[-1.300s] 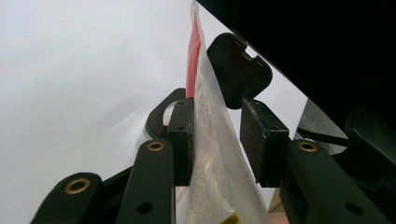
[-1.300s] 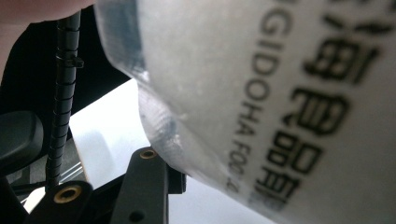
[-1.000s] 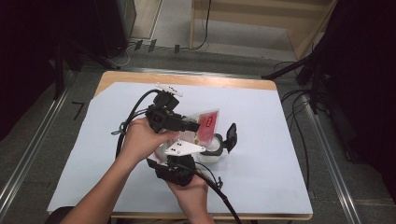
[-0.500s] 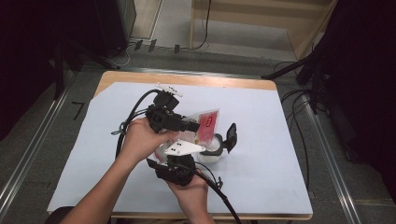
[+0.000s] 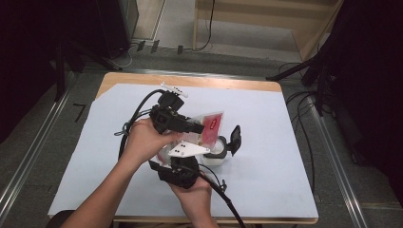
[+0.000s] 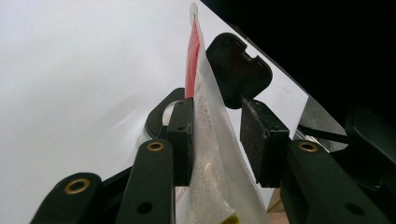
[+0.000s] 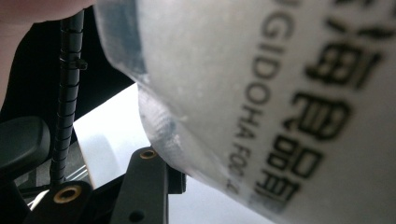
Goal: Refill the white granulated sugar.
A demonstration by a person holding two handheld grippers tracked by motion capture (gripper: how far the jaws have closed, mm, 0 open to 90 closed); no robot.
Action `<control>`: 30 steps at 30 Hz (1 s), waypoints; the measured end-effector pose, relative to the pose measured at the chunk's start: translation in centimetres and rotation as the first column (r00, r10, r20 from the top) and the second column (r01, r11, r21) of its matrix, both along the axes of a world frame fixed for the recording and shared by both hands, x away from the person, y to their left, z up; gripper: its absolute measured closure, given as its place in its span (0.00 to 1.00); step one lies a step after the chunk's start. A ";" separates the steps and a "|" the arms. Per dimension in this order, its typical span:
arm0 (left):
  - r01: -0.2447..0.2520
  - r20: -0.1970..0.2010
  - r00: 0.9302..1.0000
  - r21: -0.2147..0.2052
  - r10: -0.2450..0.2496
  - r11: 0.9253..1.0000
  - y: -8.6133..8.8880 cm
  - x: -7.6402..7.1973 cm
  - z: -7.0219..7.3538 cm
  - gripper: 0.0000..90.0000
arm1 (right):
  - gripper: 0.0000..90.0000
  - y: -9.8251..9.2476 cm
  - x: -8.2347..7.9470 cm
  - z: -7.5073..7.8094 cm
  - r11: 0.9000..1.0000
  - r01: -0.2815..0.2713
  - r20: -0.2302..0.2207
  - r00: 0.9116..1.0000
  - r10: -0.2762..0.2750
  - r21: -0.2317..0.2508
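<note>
Two grippers work over one paper-covered table. Left gripper: the clear plastic pouch stands between its jaws, flat against the left pad; a gap remains at the right pad, so the jaws are open. Right gripper: grip cannot be determined. One white jar with a hinged black lid stands below the pouch. Right gripper view resolves blurred black lettering on the frosted film.

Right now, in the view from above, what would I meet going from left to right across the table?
Black cable → left gripper → red-and-clear packet → black flip lid, standing open beside the white container.
</note>
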State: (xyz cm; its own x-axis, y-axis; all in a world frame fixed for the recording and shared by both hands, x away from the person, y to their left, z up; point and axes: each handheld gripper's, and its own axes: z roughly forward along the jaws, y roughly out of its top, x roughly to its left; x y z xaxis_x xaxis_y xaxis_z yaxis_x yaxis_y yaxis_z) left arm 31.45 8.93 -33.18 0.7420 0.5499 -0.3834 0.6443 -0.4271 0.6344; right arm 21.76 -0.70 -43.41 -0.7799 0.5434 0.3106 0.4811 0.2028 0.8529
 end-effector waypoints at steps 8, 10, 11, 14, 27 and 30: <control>0.003 -0.005 1.000 0.008 -0.003 1.000 -0.1 0.1 0.1 0.74 | 0.71 0.0 0.1 0.1 1.000 -0.001 -0.003 1.000 0.001 0.000; 0.005 -0.004 1.000 0.012 -0.005 1.000 -0.1 0.2 0.1 0.74 | 0.71 0.0 0.1 0.1 1.000 -0.001 -0.003 1.000 0.001 0.002; 0.001 -0.008 1.000 0.012 -0.001 1.000 -0.2 0.2 0.1 0.74 | 0.71 0.0 0.1 0.1 1.000 0.000 -0.003 1.000 0.000 0.002; 0.003 -0.011 1.000 0.013 -0.003 1.000 -0.3 0.3 0.2 0.74 | 0.71 -0.1 0.1 0.1 1.000 0.002 -0.006 1.000 -0.002 0.005; 0.000 -0.012 1.000 0.021 0.000 1.000 -0.3 0.4 0.2 0.74 | 0.71 0.0 0.2 0.2 1.000 -0.001 -0.002 1.000 0.001 0.001; 0.006 -0.014 1.000 0.013 -0.006 1.000 -0.2 0.5 0.2 0.74 | 0.71 0.0 0.2 0.2 1.000 -0.002 -0.002 1.000 0.002 -0.010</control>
